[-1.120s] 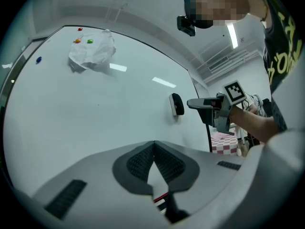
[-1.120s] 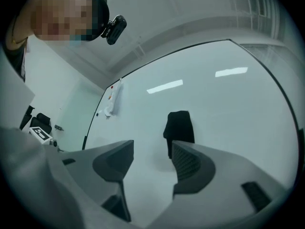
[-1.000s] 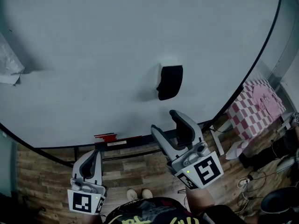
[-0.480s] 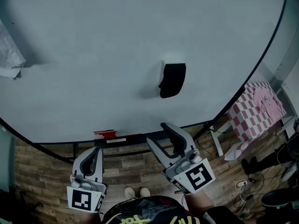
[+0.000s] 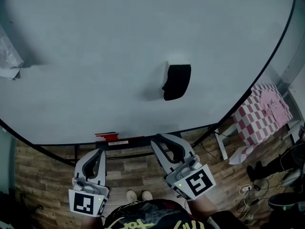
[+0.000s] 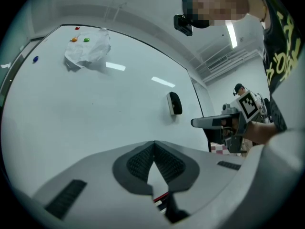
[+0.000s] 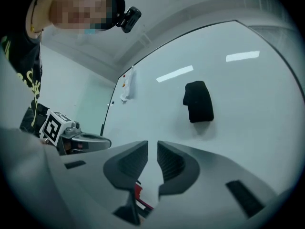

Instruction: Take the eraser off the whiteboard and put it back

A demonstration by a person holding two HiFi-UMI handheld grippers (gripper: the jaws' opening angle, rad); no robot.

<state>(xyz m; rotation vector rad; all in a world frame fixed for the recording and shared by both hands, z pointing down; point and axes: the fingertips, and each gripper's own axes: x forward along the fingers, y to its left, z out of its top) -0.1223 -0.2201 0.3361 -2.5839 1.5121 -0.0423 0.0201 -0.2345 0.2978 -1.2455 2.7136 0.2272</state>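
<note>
The black eraser (image 5: 177,81) sticks on the whiteboard (image 5: 95,56), right of its middle, untouched; it also shows as the eraser (image 6: 175,103) and the eraser (image 7: 198,101) in the two gripper views. My right gripper (image 5: 165,139) is held below the eraser, near the board's lower edge and well apart from it. Its jaws are closing, with a narrow gap at the right gripper (image 7: 152,149) and nothing between them. My left gripper (image 5: 96,154) hangs lower left over the floor, with the jaw tips of the left gripper (image 6: 153,146) touching and nothing held.
A crumpled white sheet (image 5: 8,61) clings to the board's far left, with small coloured magnets (image 6: 81,39) by it. A red item (image 5: 107,137) lies on the ledge under the board. A pink checked cloth (image 5: 262,111) and cables (image 5: 250,187) are at the right on the wooden floor (image 5: 43,185).
My right gripper has sunk away from the eraser toward the board's lower edge, and its jaws have narrowed from wide to a slit. The left gripper has stayed put.
</note>
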